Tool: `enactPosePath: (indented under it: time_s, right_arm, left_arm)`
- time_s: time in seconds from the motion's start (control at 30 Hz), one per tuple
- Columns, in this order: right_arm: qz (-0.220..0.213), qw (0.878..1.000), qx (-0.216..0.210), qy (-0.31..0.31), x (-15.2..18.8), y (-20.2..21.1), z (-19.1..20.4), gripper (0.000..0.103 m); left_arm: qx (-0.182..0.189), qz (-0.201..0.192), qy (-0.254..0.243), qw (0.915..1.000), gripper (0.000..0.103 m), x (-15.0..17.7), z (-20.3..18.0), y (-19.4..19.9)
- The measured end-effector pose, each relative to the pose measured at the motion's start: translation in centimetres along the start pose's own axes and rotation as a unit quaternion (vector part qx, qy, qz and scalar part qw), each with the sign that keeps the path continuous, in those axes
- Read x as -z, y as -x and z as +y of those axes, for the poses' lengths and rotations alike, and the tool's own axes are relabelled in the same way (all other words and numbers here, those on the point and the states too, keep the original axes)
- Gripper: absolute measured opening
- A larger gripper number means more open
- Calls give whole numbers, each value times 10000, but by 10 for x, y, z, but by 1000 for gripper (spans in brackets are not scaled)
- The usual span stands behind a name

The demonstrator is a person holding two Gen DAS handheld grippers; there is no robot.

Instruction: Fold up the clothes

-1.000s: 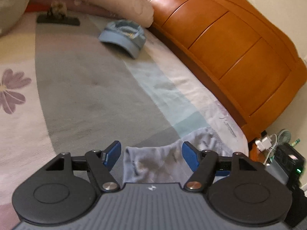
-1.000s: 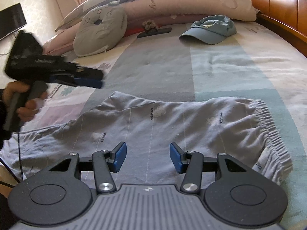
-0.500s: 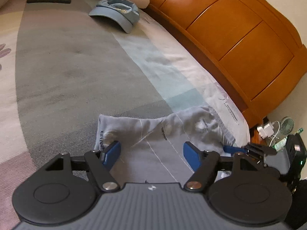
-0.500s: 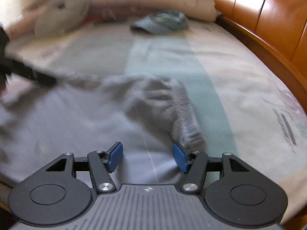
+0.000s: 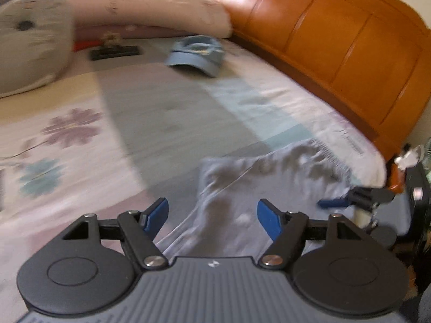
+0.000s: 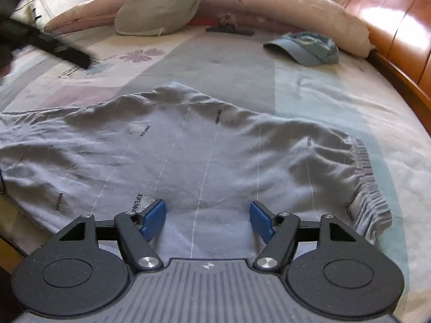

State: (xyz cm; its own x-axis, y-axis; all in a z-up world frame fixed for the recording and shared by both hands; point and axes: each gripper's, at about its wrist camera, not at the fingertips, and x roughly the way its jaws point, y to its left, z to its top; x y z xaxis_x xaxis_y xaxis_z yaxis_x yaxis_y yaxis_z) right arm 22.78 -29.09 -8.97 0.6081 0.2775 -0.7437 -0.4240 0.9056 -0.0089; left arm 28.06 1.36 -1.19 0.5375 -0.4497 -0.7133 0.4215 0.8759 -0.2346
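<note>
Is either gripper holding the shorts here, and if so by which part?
Nothing is held. The left gripper and right gripper are both open above the grey shorts, which lie spread on the bed.

Two wrist-mounted fisheye views, taken low over a bed

The left wrist view is taken from the bed's near edge and is turned toward the wooden headboard (image 5: 336,53); it is blurred. The right wrist view is set close above the grey shorts (image 6: 188,156) and is faced along the bed toward the pillows (image 6: 296,2). The shorts (image 5: 242,188), the blue cap (image 5: 196,53) (image 6: 304,48) and the grey cushion (image 6: 159,8) are shared by both views.
</note>
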Motion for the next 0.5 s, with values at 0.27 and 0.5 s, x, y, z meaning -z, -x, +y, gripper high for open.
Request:
enactPosePath:
  time_s: [0.27,0.5]
  right_arm:
    - [-207,9989,-265,327,-17,9,23,74]
    - [-448,9946,-681,636,-41,7,34,72]
  left_arm:
    - [-161,446,929,9945,75,62,28,37]
    - [-555,300,1584,9854,75,78,47,29]
